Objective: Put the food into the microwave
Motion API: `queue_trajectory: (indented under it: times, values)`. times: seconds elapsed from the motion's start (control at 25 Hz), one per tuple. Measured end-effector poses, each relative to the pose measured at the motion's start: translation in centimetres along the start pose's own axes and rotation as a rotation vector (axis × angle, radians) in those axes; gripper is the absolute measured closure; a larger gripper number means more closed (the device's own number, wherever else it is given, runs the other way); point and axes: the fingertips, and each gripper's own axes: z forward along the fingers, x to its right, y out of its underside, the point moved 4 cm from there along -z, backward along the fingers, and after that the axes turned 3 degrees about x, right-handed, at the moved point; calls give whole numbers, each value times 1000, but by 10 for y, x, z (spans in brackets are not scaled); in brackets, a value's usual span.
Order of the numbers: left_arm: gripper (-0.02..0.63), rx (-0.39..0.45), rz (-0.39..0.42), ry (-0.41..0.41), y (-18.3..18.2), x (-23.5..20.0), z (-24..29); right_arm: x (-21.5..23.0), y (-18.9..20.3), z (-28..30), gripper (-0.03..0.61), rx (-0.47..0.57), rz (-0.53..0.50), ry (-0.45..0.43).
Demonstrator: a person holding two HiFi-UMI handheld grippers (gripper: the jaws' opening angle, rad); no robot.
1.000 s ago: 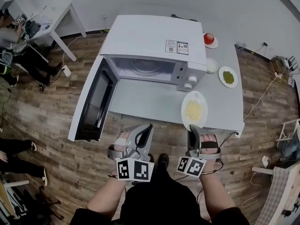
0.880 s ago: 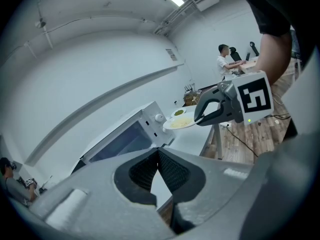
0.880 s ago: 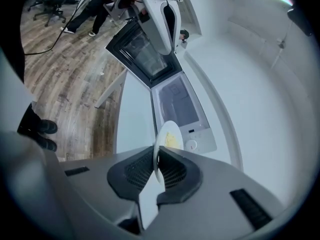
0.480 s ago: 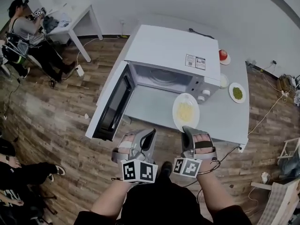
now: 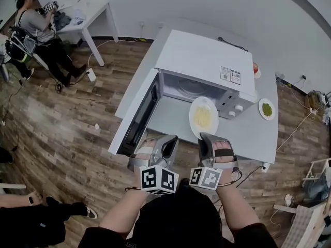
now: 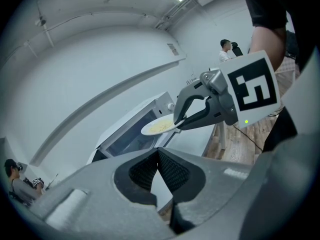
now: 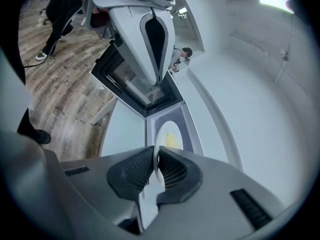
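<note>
On the white table [image 5: 256, 136] there's the microwave [image 5: 207, 61] with its door [image 5: 138, 119] swung wide open to the left, so you can see the glass turntable [image 5: 190, 89] inside. The right gripper [image 5: 207, 137] is clamped on the near rim of a white plate [image 5: 209, 105] with a pile of yellow food [image 5: 201, 119] on it. In the right gripper view the rim sits pinched between the two pads [image 7: 170, 171]. The plate is held up in the air, roughly level, right at the mouth of the open microwave, towards its right side near the knobs. Can't tell if its far edge is past the opening or not. The left gripper [image 5: 168, 142] is just beside the right one, lower left, in front of the open door. Its jaws are closed together with nothing between them. Further right on the table is a small plate of green stuff [image 5: 267, 109], and something red [image 5: 255, 68] peeks out behind the microwave.
</note>
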Motion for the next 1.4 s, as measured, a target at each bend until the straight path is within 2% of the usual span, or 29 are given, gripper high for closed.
queue_trajectory:
  times: [0.2,0.52,0.76,1.2,1.4]
  values:
    - [606,-18,-34,22,17,-9,27,2,-4,25,548,5,10,-16]
    - [606,-41,-57,19,30,-17,67,1,18,64,548,15,16,-26]
    - [606,-65,-44,28,41,-13,93,-8,34,89,548,18,1,-36]
    - [606,-88,-21,-21,65,-19,138,-16,45,161,548,27,-89,-21]
    - [606,-106,21,-20,69,-26,155,-18,48,187,547,26,-134,-23]
